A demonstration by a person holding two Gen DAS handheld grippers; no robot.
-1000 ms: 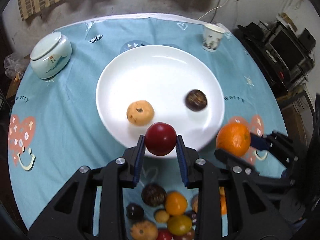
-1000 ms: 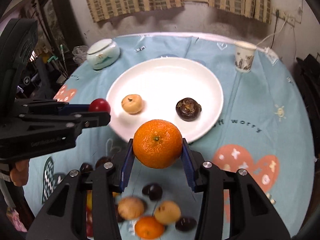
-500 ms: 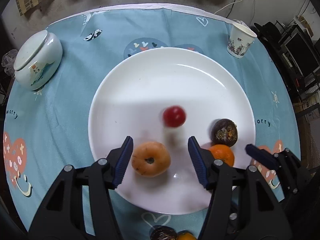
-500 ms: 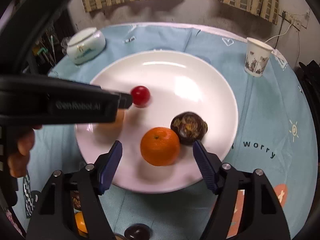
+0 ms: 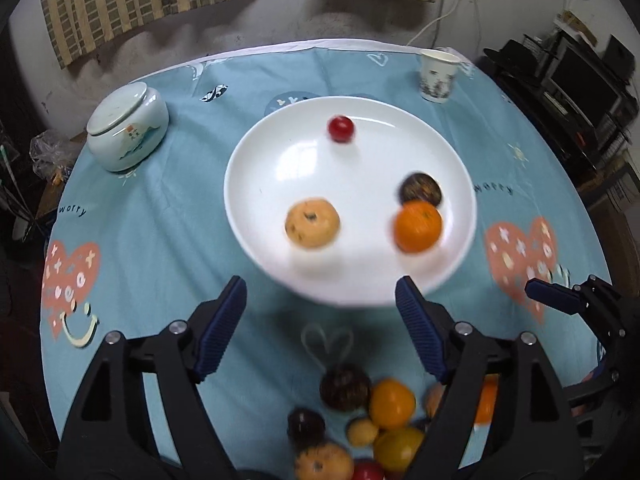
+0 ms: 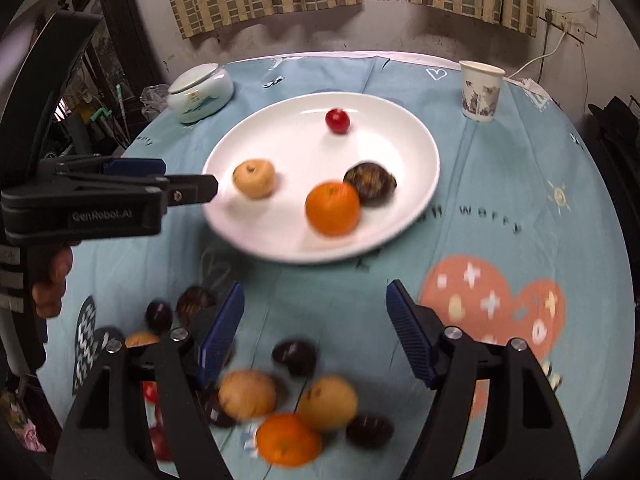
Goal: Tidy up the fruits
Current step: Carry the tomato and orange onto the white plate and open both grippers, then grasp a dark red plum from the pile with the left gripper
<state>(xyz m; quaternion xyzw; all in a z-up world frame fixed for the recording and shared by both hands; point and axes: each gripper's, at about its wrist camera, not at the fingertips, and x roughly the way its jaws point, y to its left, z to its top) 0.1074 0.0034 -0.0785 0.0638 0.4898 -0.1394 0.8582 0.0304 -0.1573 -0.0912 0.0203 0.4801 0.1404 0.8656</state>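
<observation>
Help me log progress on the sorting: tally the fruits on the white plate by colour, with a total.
On the white plate:
Red fruit: 1
Orange fruit: 1
Tan-yellow fruit: 1
Dark brown fruit: 1
Total: 4
</observation>
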